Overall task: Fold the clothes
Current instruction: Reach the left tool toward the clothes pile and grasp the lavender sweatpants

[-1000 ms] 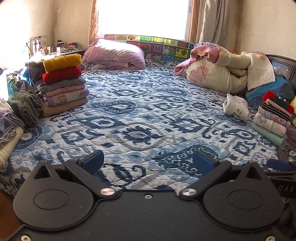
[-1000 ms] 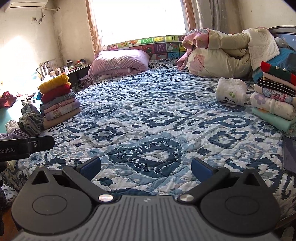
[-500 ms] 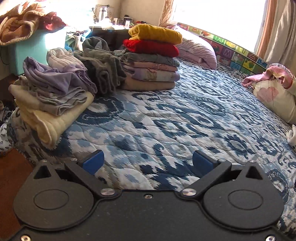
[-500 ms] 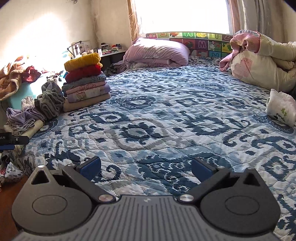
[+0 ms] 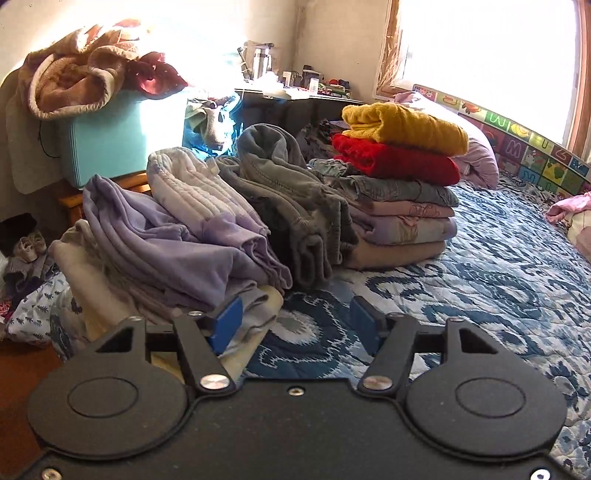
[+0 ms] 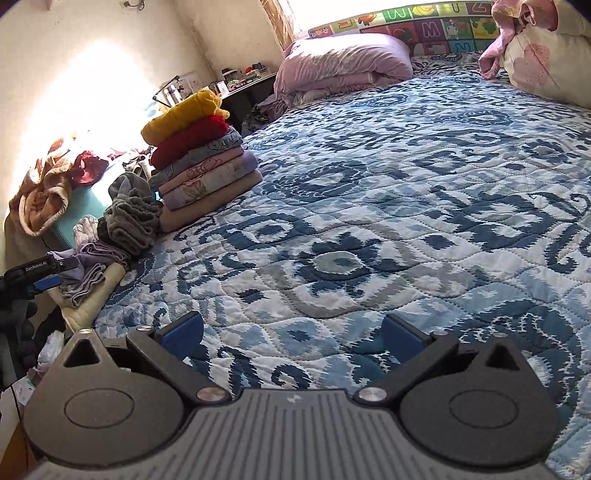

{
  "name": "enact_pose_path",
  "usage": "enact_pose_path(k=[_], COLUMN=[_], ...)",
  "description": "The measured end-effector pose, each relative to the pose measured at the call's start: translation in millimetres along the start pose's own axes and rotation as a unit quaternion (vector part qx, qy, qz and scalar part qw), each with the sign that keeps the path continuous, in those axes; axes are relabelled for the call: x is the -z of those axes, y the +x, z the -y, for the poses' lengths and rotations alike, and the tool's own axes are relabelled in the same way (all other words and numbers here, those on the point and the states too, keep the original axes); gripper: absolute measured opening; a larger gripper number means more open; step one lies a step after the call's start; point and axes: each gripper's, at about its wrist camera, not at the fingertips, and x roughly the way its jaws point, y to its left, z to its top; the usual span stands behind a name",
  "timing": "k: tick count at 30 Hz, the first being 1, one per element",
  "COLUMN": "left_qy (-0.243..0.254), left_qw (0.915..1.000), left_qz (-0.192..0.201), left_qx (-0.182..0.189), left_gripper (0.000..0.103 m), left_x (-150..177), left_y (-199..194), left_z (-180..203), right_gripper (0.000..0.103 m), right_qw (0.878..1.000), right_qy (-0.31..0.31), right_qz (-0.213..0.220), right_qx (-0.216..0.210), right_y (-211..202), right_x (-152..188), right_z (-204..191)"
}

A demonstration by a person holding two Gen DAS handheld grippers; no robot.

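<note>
Both pairs of jaws stand apart with nothing between them. The left gripper [image 5: 295, 325], black with blue pads, has a moderate gap; the right gripper [image 6: 291, 336], of the same build, is spread wider.

The surface is a wide bed covered by a quilted blue-and-white patterned bedspread [image 6: 388, 206], filling most of the right wrist view. Sunlit pale walls and a bright window [image 5: 487, 55] enclose the room. A strip of colourful alphabet foam tiles [image 6: 424, 26] runs along the head of the bed, with a lilac pillow [image 6: 343, 62] in front of it. Beside the bed a turquoise box [image 5: 110, 140] carries a crumpled brown fleece blanket [image 5: 74, 81], and a dark cluttered desk [image 5: 295, 99] stands behind.

The clothes lie along the bed's left edge. A loose heap of lavender and cream garments [image 5: 166, 236] sits directly ahead of the left gripper; its left pad [image 5: 225, 325] is at the heap's lowest folds, whether touching cannot be told. A rumpled grey garment [image 5: 295, 206] leans next to the heap. Further on is a neat folded stack [image 5: 399, 192] topped by mustard-yellow and red knitwear. From the right gripper, these piles are well apart, off to the left.

The left gripper's body appears only partly at the right wrist view's left edge, and the desk's small items are too small to make out.
</note>
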Motion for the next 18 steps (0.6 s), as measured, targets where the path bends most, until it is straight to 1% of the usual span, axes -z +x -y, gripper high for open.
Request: enact_pose_path(k=[1,2,4,5,11,17,18], left_qy=[-0.014,-0.030,-0.047,-0.055,-0.103,-0.151,-0.159], left_qw=[0.9998,0.9993,0.9985,0.9981,0.9943,0.9881,0.9870], left_qz=[0.003,0.008,0.010,0.011,0.015,0.019,0.016], left_qx=[-0.012,-0.023,-0.025,-0.025,-0.025,-0.025,-0.020], left_gripper=[0.048,0.047,0.040,0.039,0.038,0.038,0.038], left_x=[-3.7,-6.2,-6.6,-6.6,-6.9,-7.2,-7.6], left_y=[2.6,4.1,5.8,6.6,11.6,16.6,28.8], left_z=[-9.7,-20.7,-34.3,-40.8,-79.6,-118.4,-107.2], right_gripper=[0.099,0.095,0.093,0.092,0.092,0.094,0.096], right_qw=[1.000,1.000,1.000,1.000,0.998,0.998,0.998], right_qy=[0.003,0.006,0.013,0.016,0.051,0.051,0.050], right_qz=[-0.002,-0.004,-0.002,-0.001,-0.006,-0.020,-0.021], right_qx=[-0.002,-0.004,-0.015,-0.019,-0.027,-0.028,-0.027], right_y=[3.9,7.4,10.1,11.2,19.3,22.9,22.8], right_x=[-1.7,-3.3,-5.0,-6.1,-1.7,3.5,4.1], right_z=[1.2,2.3,4.6,6.4,11.7,4.8,3.5])
